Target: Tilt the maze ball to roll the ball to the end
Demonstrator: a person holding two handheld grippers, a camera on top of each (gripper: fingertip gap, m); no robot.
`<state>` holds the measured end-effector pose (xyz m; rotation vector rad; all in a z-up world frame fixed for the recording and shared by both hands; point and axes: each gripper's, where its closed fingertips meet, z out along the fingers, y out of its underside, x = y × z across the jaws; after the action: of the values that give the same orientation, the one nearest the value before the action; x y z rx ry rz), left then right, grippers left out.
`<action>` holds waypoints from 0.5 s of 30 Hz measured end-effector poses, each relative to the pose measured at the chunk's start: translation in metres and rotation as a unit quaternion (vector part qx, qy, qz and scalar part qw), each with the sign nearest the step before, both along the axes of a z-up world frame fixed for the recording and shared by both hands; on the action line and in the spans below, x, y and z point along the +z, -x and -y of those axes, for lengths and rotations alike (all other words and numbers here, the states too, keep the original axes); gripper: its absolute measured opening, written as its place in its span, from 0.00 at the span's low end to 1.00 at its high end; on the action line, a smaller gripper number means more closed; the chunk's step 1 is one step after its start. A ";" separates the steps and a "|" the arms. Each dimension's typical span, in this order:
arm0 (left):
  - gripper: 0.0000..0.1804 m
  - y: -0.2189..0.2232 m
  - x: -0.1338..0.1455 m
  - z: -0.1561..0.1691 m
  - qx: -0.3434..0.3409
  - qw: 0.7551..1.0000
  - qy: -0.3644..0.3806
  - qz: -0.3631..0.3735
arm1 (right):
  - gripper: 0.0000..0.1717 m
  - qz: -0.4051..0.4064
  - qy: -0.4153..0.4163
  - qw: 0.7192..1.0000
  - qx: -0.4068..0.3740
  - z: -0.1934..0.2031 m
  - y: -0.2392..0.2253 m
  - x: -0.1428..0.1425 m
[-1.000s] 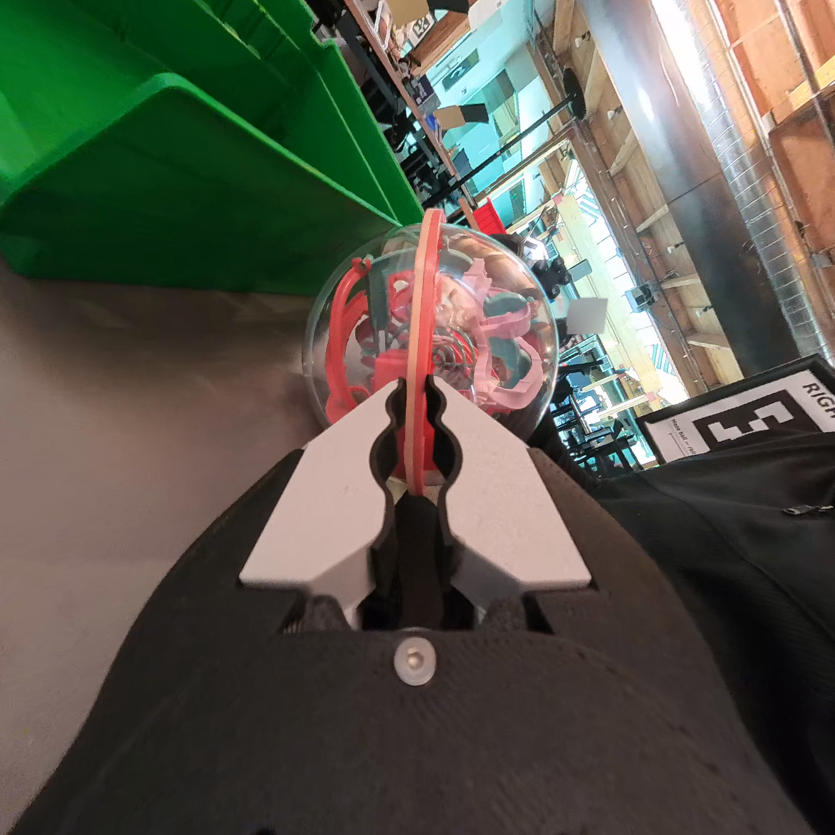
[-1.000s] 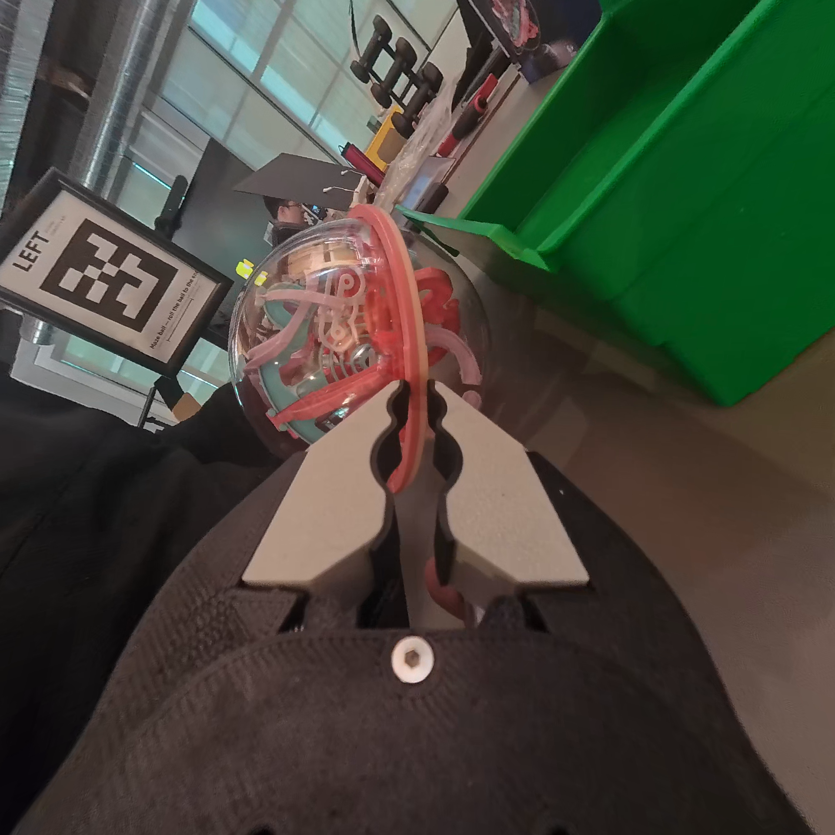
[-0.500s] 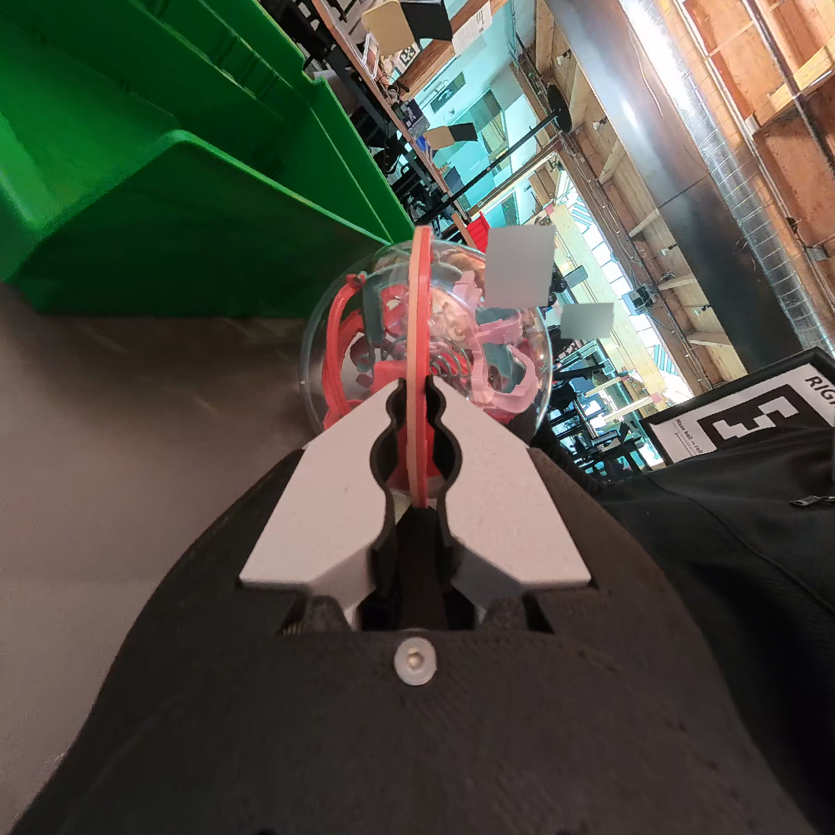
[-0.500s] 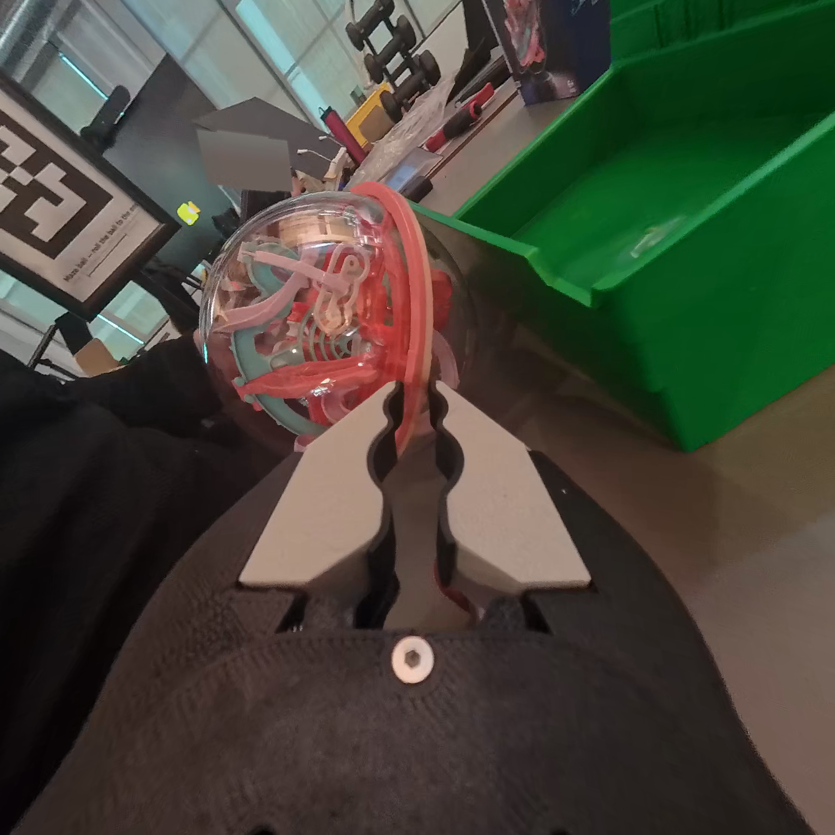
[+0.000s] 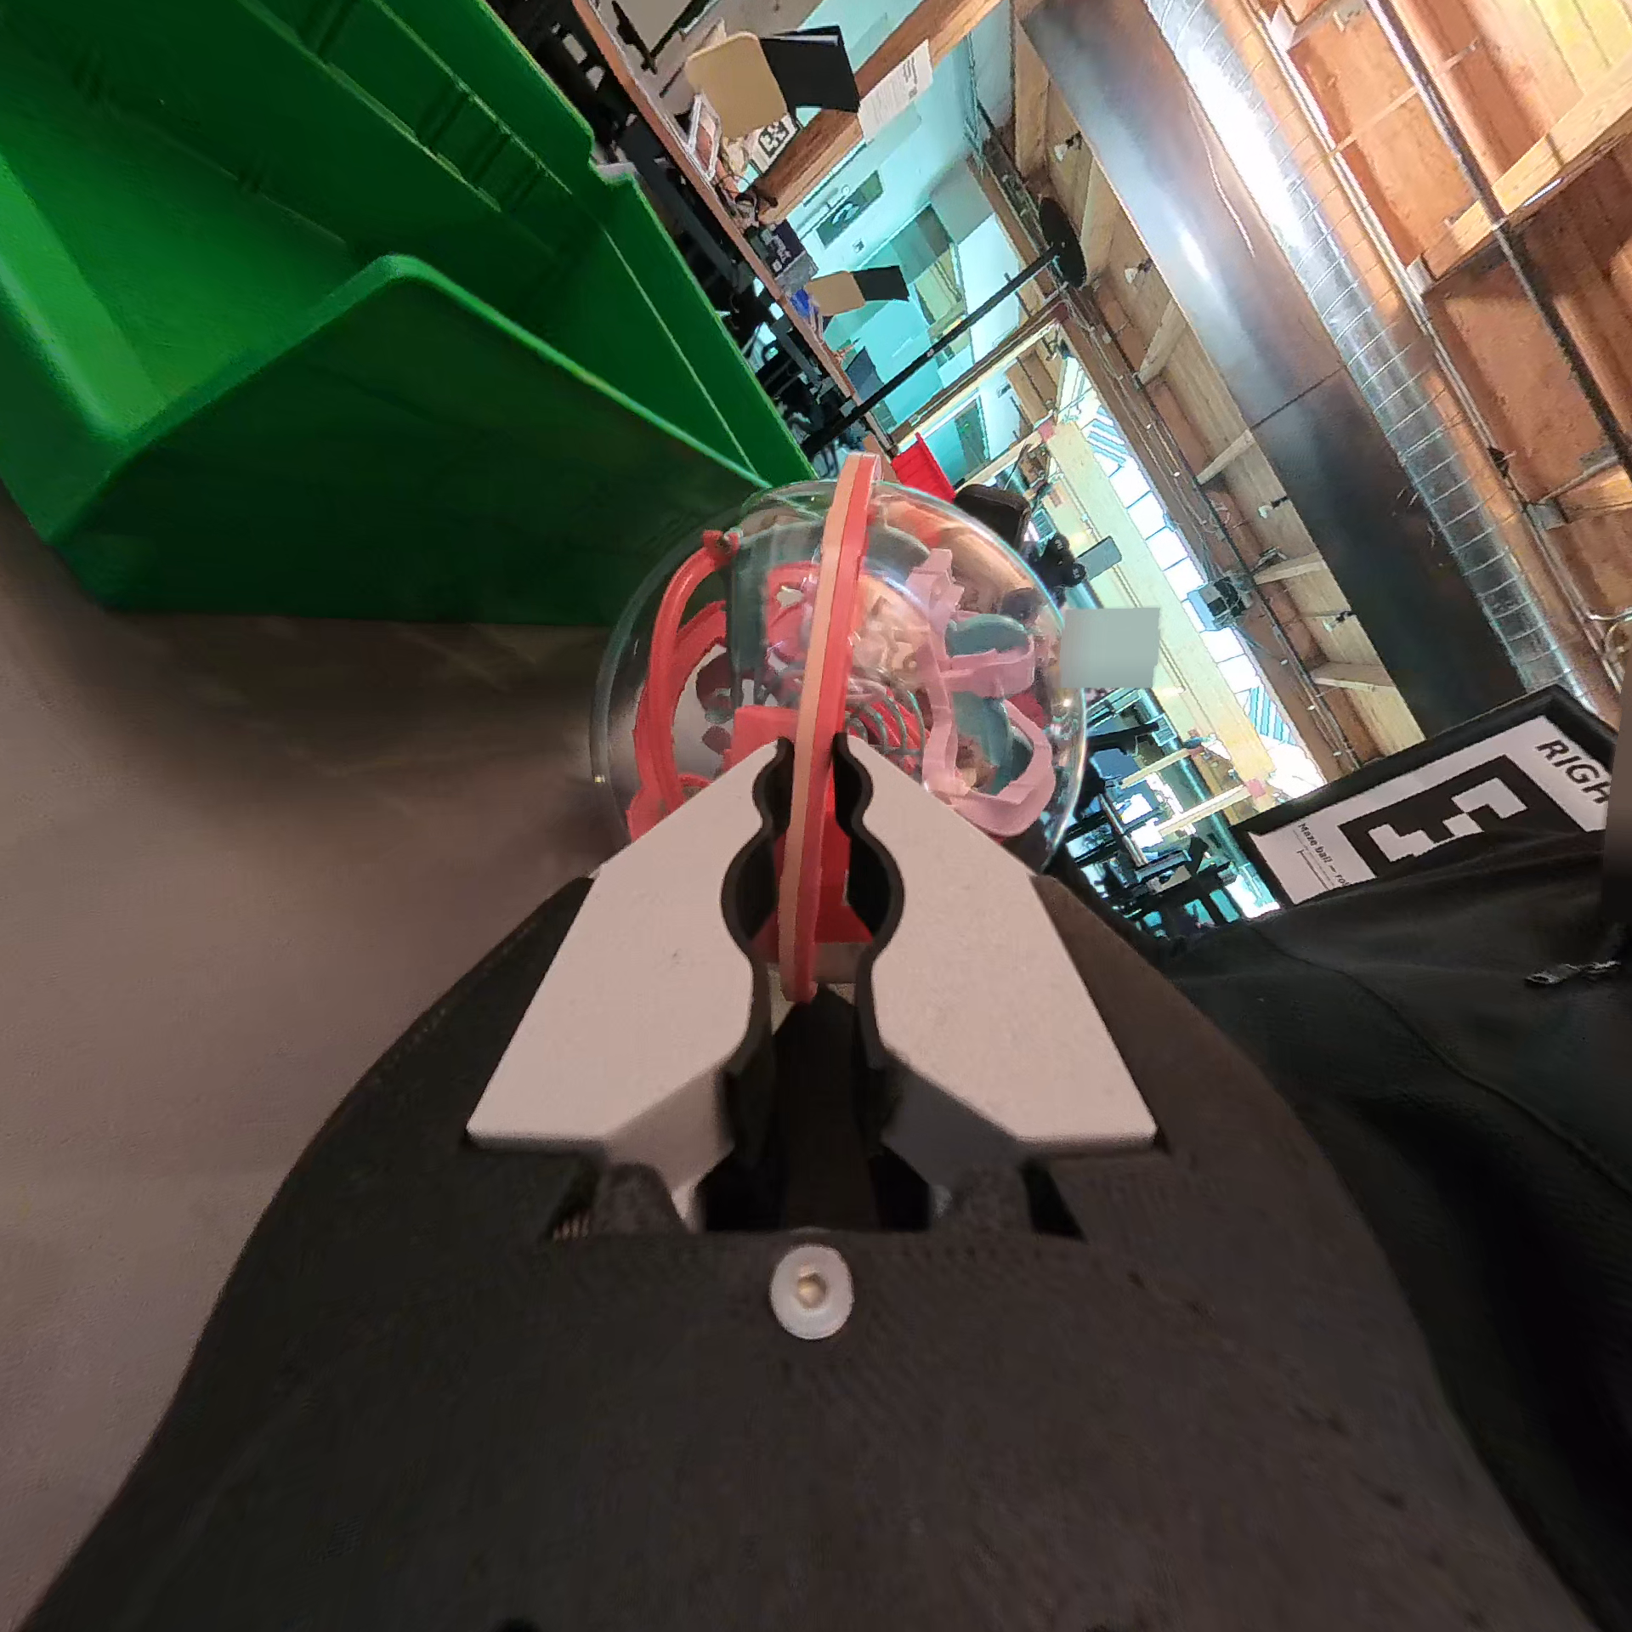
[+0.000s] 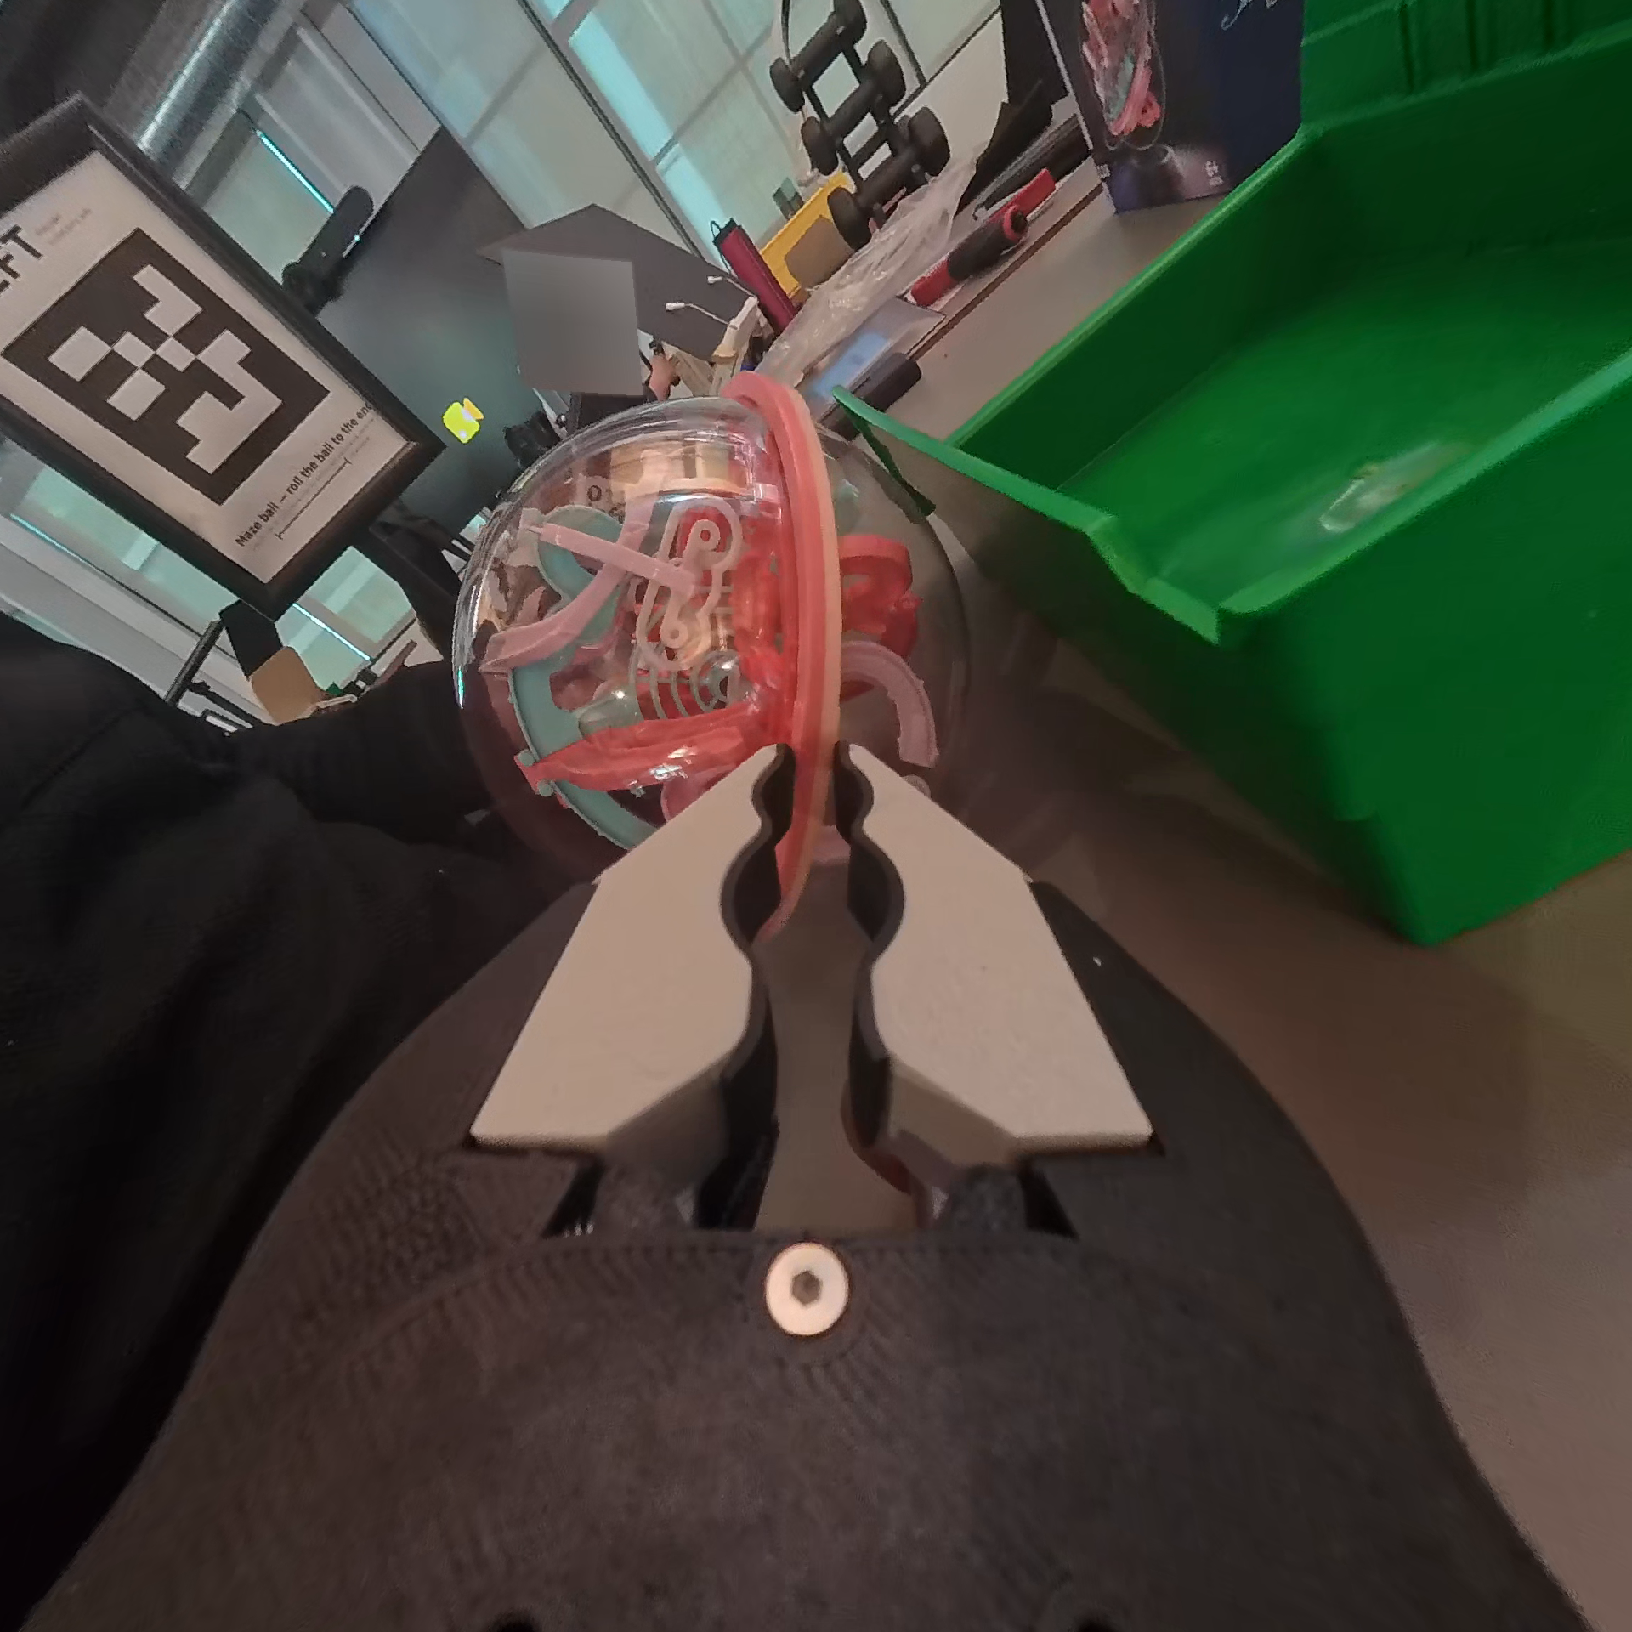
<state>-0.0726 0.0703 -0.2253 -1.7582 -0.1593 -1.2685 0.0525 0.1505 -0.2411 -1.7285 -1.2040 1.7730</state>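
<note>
The clear plastic maze ball (image 5: 839, 671), a sphere filled with red, pink and teal tracks and ringed by a thin red equatorial rim (image 5: 826, 706), sits right at the tips of both pairs of jaws, held up off the grey table (image 5: 265, 839) between them.

The left gripper (image 5: 811, 751) has its light grey jaws drawn narrow, and the red rim runs straight down the slot between them. The dark pads (image 5: 852, 777) press on the rim from either side near the tips, so the jaws are clamped on the rim of the sphere. Ahead and to the left of these jaws, a large bright green plastic bin (image 5: 353, 397) rests on the table, just behind the sphere. To the right of the jaws lies black fabric (image 5: 1413, 1060), and beyond it stands a black-framed card with a black and white square marker (image 5: 1457, 812).

The right gripper (image 6: 814, 751) grips the same rim on the opposite side of the sphere (image 6: 653, 618). Its jaws are likewise narrow, with the curved red rim (image 6: 808, 565) entering the slot between them and the tips closed on it. The rim leans slightly left of the slot lower down. Ahead and to the right of these jaws is the green bin (image 6: 1325, 530), open side up. To the left are black fabric (image 6: 221, 971) and another framed marker card (image 6: 177, 371). Farther ahead, beyond the sphere, black dumbbells (image 6: 848, 115) sit among clutter on the table.
</note>
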 end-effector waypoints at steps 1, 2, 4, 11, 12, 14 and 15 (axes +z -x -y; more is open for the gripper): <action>0.04 0.000 0.001 -0.001 0.001 1.000 -0.002 -0.002 | 0.04 0.003 -0.002 1.000 0.000 0.000 0.000 0.000; 0.04 0.001 0.002 -0.002 0.003 1.000 -0.001 -0.002 | 0.04 0.007 -0.006 1.000 0.001 -0.001 0.000 -0.001; 0.04 0.003 0.001 -0.004 0.005 1.000 -0.001 -0.002 | 0.04 0.012 -0.007 1.000 0.004 -0.001 0.001 -0.001; 0.04 0.008 0.000 -0.006 0.015 1.000 -0.001 0.004 | 0.04 0.018 -0.029 0.999 0.006 0.000 0.003 -0.002; 0.04 0.008 0.000 -0.006 0.015 1.000 0.000 0.004 | 0.05 0.018 -0.036 0.999 0.005 0.000 0.004 -0.002; 0.04 0.012 -0.001 -0.009 0.029 1.000 0.006 0.005 | 0.07 0.019 -0.046 0.999 0.003 0.000 0.005 -0.001; 0.04 0.015 -0.003 -0.011 0.040 0.999 0.011 0.003 | 0.10 0.020 -0.051 0.998 -0.001 -0.001 0.006 -0.002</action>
<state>-0.0874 0.0816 -0.2287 -1.7505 -0.2456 -1.2191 0.0467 0.1514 -0.2427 -1.7134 -1.2857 1.6530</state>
